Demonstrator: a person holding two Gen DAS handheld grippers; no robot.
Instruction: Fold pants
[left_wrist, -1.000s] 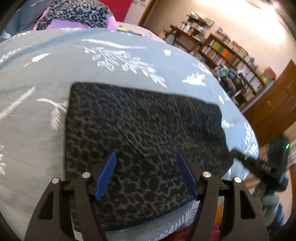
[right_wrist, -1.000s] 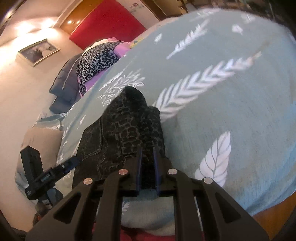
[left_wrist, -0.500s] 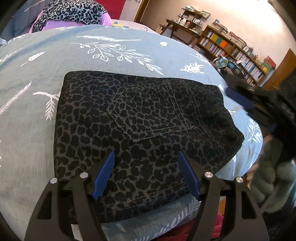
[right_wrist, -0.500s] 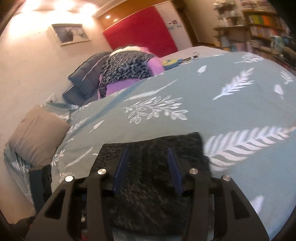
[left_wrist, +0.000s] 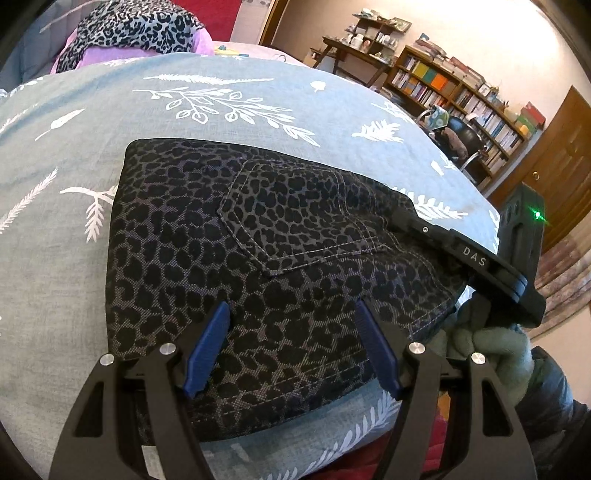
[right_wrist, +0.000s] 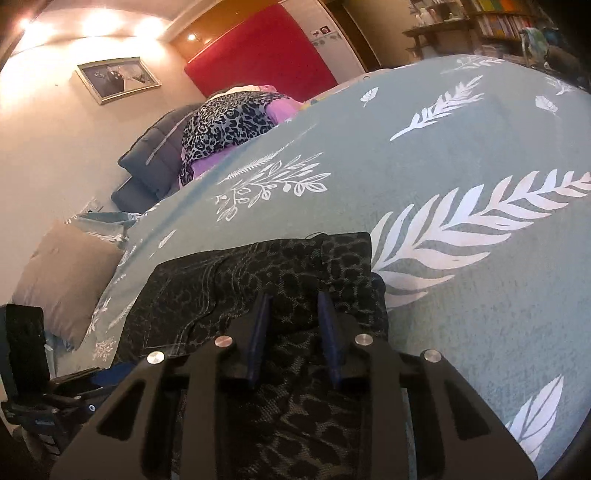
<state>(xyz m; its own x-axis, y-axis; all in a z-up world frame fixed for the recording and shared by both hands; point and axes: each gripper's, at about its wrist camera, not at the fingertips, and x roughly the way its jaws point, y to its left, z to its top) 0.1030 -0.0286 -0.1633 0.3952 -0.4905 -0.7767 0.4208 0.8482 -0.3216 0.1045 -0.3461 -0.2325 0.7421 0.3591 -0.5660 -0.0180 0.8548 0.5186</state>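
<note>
A: What is lying on the bed (left_wrist: 44, 229) here?

B: The pants (left_wrist: 236, 258), leopard-print and dark, are lying folded into a flat rectangle on the teal leaf-print cover, close to the near edge. A back pocket (left_wrist: 295, 218) is facing up.

A: And the left tongs (left_wrist: 295, 349)?

B: They are hovering low over the near edge of the pants. The two blue fingers (left_wrist: 207, 347) are standing well apart, gaping, with only cloth beneath them and nothing pinched.

A: Where are the right tongs (right_wrist: 293, 343)?

B: At the right end of the fold, pointing across it. In the left view their black finger is resting on the waist end, beside the pocket, with a gloved hand (left_wrist: 491, 347) gripping the handle below. In their own view the blue fingers (right_wrist: 258, 343) are standing narrowly apart; the jaws have just been closing. Cloth is lying under and between them, but whether the pads are pressing on it I cannot tell.

A: What else is showing?

B: A pile of clothes (right_wrist: 229, 125), purple and spotted, is sitting at the far end of the bed, well apart from the pants. A tan pillow (right_wrist: 59, 280) is lying beside the bed, and bookshelves (left_wrist: 454, 92) are lining the far wall.
</note>
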